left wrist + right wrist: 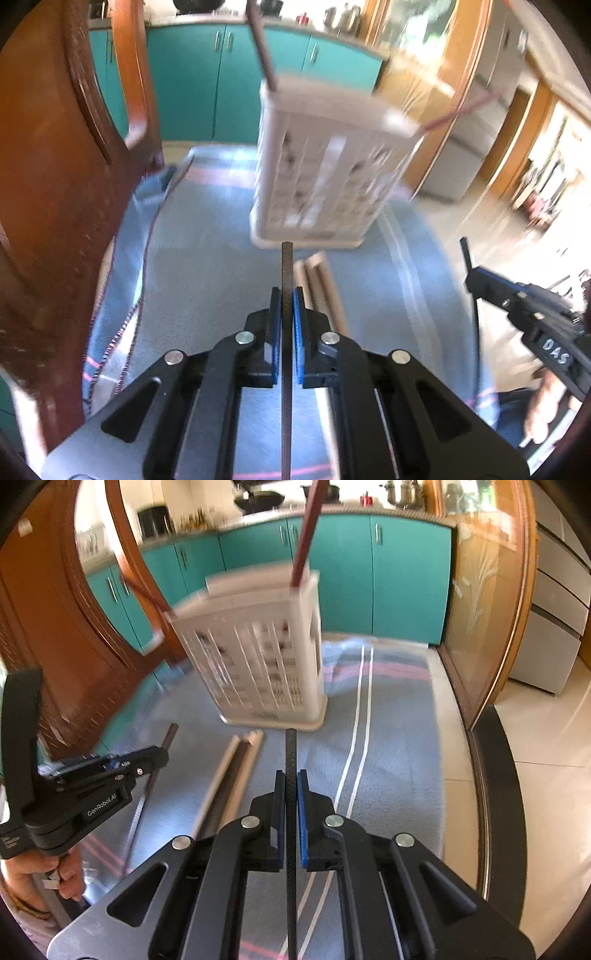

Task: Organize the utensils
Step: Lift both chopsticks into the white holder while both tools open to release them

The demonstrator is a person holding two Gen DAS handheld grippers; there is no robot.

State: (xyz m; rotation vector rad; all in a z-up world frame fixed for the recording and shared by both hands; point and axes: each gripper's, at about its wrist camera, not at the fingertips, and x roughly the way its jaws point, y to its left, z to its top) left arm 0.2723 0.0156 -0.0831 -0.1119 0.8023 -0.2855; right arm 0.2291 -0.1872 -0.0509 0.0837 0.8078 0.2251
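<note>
Left wrist view: the left gripper (pixel 287 295) is clenched on a dark chopstick (pixel 287 332), gripped flat between the blue pads (pixel 301 332). The stick's long axis runs from 6 o'clock to 12 o'clock, its tip pointing at the base of the holder. The stick is thin, straight and square-edged, with a woven dark texture.

Right wrist view: the right gripper (pixel 291 779) is likewise clenched on a second dark chopstick (pixel 291 812), axis again 6 to 12 o'clock, tip just short of the holder's base.

Just beyond the left gripper, at 1 o'clock, a bundle of pale wooden chopsticks (pixel 321 288) lies flat on the cloth; in the right wrist view it lies at 11 o'clock, running toward the holder.

Farther on stands the utensil holder (pixel 325 166), a tall white plastic basket with slotted walls and a flared foot, blurred in both views. Dark red sticks (pixel 306 535) project upward from its top, leaning outward.

The surface is a table covered by a blue-grey woven cloth (pixel 207 266) with pink and white stripes. A brown wooden chair back (pixel 48 166) stands at 9 o'clock. At 12 o'clock, far off, run teal cabinet doors (pixel 406 576) with metal handles, under a counter carrying cookware.
</note>
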